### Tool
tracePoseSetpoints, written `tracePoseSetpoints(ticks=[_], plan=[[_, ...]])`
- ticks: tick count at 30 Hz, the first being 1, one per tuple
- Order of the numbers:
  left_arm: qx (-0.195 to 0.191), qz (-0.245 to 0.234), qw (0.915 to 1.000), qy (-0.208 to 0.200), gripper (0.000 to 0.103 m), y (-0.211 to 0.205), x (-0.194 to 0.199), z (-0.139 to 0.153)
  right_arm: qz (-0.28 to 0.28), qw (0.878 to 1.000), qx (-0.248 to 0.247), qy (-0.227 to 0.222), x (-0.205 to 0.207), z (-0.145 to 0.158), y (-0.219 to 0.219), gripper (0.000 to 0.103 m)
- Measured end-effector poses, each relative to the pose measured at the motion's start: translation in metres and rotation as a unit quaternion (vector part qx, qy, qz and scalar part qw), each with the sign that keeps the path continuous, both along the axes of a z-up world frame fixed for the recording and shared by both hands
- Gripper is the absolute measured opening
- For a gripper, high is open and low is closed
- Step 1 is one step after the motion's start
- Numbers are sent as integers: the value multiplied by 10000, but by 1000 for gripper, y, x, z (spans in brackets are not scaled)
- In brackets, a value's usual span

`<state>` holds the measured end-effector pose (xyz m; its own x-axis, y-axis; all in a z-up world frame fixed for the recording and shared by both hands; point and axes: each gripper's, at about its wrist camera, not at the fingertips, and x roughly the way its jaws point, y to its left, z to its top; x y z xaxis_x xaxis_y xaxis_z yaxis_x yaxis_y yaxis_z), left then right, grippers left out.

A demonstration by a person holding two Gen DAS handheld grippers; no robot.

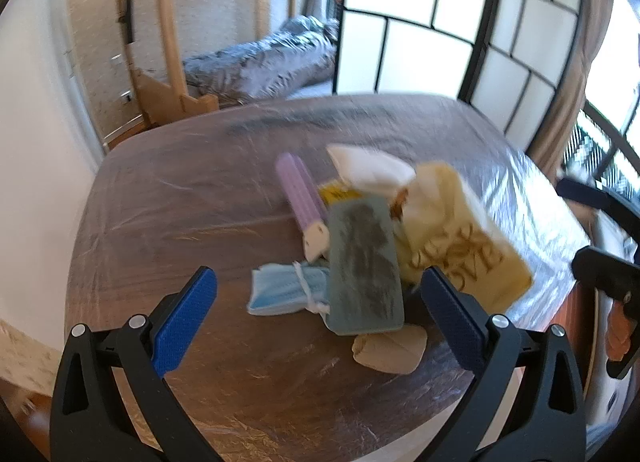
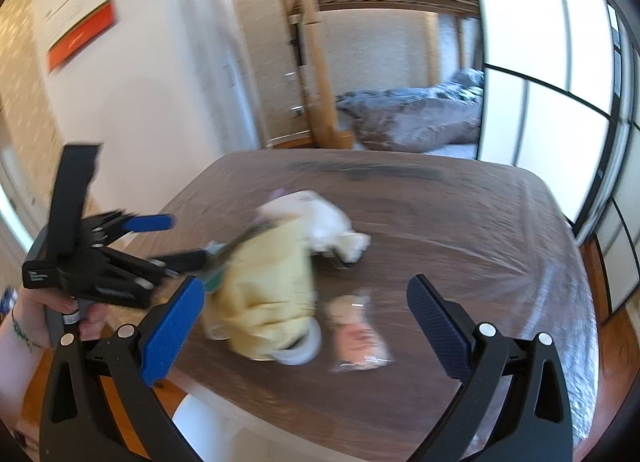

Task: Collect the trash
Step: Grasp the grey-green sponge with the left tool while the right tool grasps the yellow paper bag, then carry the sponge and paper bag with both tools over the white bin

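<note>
A: Left wrist view: the trash sits heaped on the plastic-covered table (image 1: 160,198). Take the yellow paper bag (image 1: 460,230) as the landmark. A grey-green card (image 1: 364,262) leans against its left side, a blue face mask (image 1: 280,290) lies left of that card, a purple tube (image 1: 300,194) lies further left and back, and a white crumpled paper (image 1: 372,170) is behind the bag. A beige roll (image 1: 388,350) rests in front.

B: And the tongs?

A: The left gripper (image 1: 320,322) is spread wide, holding nothing, above the mask and card. The right gripper (image 2: 304,326) is likewise released, hovering over the bag's front edge.

B: Beyond the bag?

A: Bunk bed (image 1: 260,66) past the table's far edge.
</note>
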<state>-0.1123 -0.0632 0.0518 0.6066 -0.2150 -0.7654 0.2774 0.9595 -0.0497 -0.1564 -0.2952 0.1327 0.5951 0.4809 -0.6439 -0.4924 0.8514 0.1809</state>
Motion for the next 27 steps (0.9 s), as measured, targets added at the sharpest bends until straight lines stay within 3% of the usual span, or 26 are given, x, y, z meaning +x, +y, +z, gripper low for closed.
tracePoseSetpoints(ticks=[2,4,5,7,9,11,13,15,19,27], plan=[[4,-160,9998,102,102,-8,4,-6,-62,9989,373,276,13,-7,7,99],[24,-258,9995,178,95,-12,14,-11,-156,9962,594,613,30,-16,13,99],[58,-275,9993,229,84,-15,15,-13,-186,9959,540,708,34,-22,18,99],[57,-294,9989,349,78,-17,22,-20,-289,9964,256,758,36,-31,30,99],[-26,-312,9986,424,70,-17,28,-26,-288,9934,392,1043,41,-43,34,99],[-107,-303,9987,384,63,-14,23,-23,-331,9879,673,1361,45,-53,32,89],[-117,-293,9988,377,56,-13,20,-23,-319,9843,833,1521,47,-58,29,66],[16,-277,9990,358,43,-16,20,-25,-287,9814,964,1633,51,-63,26,58],[138,-203,9994,225,43,-19,17,-20,-267,9836,985,1487,48,-58,20,49],[-91,178,9995,-226,43,-19,-6,12,-258,9840,1329,1155,43,-31,-1,46]])
